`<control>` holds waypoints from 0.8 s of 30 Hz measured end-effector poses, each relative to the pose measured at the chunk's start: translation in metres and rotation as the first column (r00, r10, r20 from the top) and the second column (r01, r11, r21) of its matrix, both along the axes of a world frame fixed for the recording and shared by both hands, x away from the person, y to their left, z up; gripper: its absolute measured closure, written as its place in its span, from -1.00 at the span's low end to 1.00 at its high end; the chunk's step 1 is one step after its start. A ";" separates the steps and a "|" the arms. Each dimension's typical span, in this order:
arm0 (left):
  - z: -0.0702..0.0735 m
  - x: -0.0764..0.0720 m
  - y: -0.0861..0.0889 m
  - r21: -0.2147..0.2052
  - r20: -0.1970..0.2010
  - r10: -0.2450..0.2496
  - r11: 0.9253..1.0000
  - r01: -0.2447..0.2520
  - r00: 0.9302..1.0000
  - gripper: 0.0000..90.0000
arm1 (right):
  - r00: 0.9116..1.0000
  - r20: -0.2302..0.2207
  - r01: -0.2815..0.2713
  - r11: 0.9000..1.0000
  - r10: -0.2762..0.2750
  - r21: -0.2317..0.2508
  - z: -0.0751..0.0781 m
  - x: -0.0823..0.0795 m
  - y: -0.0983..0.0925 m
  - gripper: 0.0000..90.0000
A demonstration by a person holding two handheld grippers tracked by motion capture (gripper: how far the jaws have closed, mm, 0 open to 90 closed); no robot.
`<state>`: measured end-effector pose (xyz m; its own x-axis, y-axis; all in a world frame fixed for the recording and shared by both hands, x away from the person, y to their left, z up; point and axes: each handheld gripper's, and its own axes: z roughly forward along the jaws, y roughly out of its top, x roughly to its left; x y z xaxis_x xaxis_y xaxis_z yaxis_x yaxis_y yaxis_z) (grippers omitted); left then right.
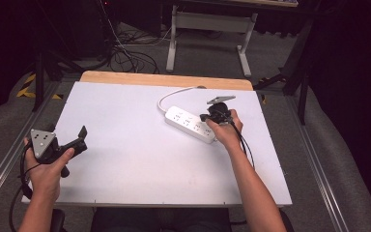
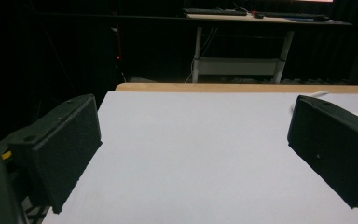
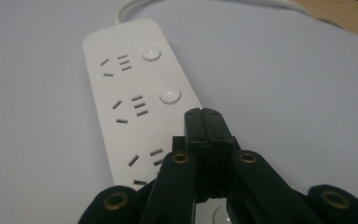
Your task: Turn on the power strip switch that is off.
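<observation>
Closed right gripper jaws press the power strip (lying diagonally); left gripper gapes wide.

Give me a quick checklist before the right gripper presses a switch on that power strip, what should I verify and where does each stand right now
1. Right gripper shut into one tip for pressing: ok, its jaws meet with nothing between them.
2. Tip over the power strip: ok, it sits above the strip's near end.
3. Tip lined up on a round button: cannot tell, the nearest button is partly hidden under the gripper.
4. Strip lying flat on the white table: ok.
5. Left gripper out of the way: ok, open near the table's left edge, far from the strip.
6. White cord clear of the press: ok, it loops off the far end.
</observation>
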<state>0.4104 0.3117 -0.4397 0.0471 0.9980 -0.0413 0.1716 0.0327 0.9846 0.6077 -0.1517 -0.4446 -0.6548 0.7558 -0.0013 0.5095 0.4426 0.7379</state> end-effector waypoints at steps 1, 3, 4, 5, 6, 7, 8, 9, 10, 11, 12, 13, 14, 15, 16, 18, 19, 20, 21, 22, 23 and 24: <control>0.000 0.000 0.000 0.000 0.001 0.001 1.000 -0.001 1.000 -0.93 | 1.000 -0.002 0.000 1.000 0.000 -0.007 -0.001 0.000 0.000 1.00; 0.000 0.000 0.000 0.000 0.001 0.000 1.000 0.000 1.000 -0.92 | 1.000 -0.007 0.001 1.000 -0.002 -0.011 -0.003 0.001 0.001 1.00; 0.000 0.000 0.000 0.001 0.001 -0.001 1.000 0.001 1.000 -0.92 | 1.000 -0.008 0.002 1.000 -0.002 -0.010 -0.003 0.001 0.001 1.00; 0.000 0.000 0.000 0.003 0.002 0.000 1.000 0.000 1.000 -0.92 | 1.000 -0.004 0.001 1.000 -0.001 -0.010 -0.003 0.001 0.001 1.00; 0.000 0.000 0.000 0.001 0.001 -0.001 1.000 0.001 1.000 -0.92 | 1.000 -0.003 0.001 1.000 -0.001 -0.009 -0.003 0.000 0.001 1.00; 0.000 0.000 0.000 0.002 0.000 -0.001 1.000 0.001 1.000 -0.92 | 1.000 -0.004 0.002 1.000 -0.002 -0.011 -0.003 0.000 0.002 1.00; 0.000 -0.001 0.000 0.003 0.001 0.001 1.000 -0.001 1.000 -0.92 | 1.000 -0.004 0.002 1.000 -0.002 -0.011 -0.003 0.000 0.002 1.00; 0.000 -0.001 0.000 0.006 0.000 0.000 1.000 0.000 1.000 -0.92 | 1.000 -0.001 0.001 1.000 -0.001 -0.012 -0.004 0.000 0.003 1.00; 0.000 -0.001 0.000 0.005 0.002 0.000 1.000 0.000 1.000 -0.92 | 1.000 -0.002 -0.001 1.000 0.001 -0.013 -0.005 0.000 0.004 1.00; 0.000 -0.001 0.000 0.005 0.002 0.000 1.000 0.000 1.000 -0.92 | 1.000 -0.002 -0.001 1.000 0.001 -0.013 -0.005 0.000 0.004 1.00; 0.000 -0.001 0.000 0.004 0.003 -0.001 1.000 0.001 1.000 -0.92 | 1.000 -0.003 -0.001 1.000 0.001 -0.020 -0.006 0.001 0.004 1.00; 0.000 -0.001 0.000 0.002 0.004 -0.002 1.000 0.002 1.000 -0.92 | 1.000 -0.001 0.000 1.000 0.000 -0.017 -0.007 0.001 0.005 1.00; 0.000 -0.001 0.000 0.000 0.004 -0.002 1.000 0.002 1.000 -0.92 | 1.000 -0.002 0.002 1.000 -0.002 -0.019 -0.007 0.001 0.005 1.00; 0.000 -0.001 0.000 0.000 0.004 -0.002 1.000 0.002 1.000 -0.92 | 1.000 -0.002 0.002 1.000 -0.002 -0.019 -0.007 0.001 0.005 1.00; 0.000 -0.001 0.000 -0.001 0.005 -0.001 1.000 0.001 1.000 -0.92 | 1.000 0.000 0.001 1.000 -0.001 -0.020 -0.007 0.001 0.005 1.00; 0.000 -0.001 0.000 -0.001 0.007 0.000 1.000 0.000 1.000 -0.92 | 1.000 0.006 0.002 1.000 -0.002 -0.025 -0.008 0.001 0.005 1.00; 0.000 -0.001 0.000 -0.001 0.007 0.000 1.000 0.000 1.000 -0.92 | 1.000 0.006 0.002 1.000 -0.001 -0.030 -0.008 0.001 0.006 1.00; 0.000 -0.001 0.000 0.000 0.007 0.001 1.000 -0.001 1.000 -0.92 | 1.000 0.015 0.004 0.999 -0.003 -0.038 -0.008 0.000 0.007 1.00; 0.000 -0.001 0.000 -0.003 0.008 0.001 1.000 -0.001 1.000 -0.92 | 1.000 0.015 0.004 0.999 -0.003 -0.038 -0.008 0.000 0.007 1.00; 0.000 -0.001 0.000 -0.004 0.009 0.000 1.000 0.000 1.000 -0.92 | 1.000 0.014 0.005 0.999 -0.004 -0.041 -0.008 0.000 0.008 1.00; 0.000 -0.001 0.000 -0.004 0.008 0.000 1.000 0.000 1.000 -0.92 | 1.000 0.007 0.007 0.999 -0.006 -0.041 -0.008 0.000 0.008 1.00; 0.000 -0.001 -0.001 -0.004 0.009 -0.001 1.000 0.001 1.000 -0.92 | 1.000 0.004 0.008 0.999 -0.008 -0.040 -0.008 0.000 0.008 1.00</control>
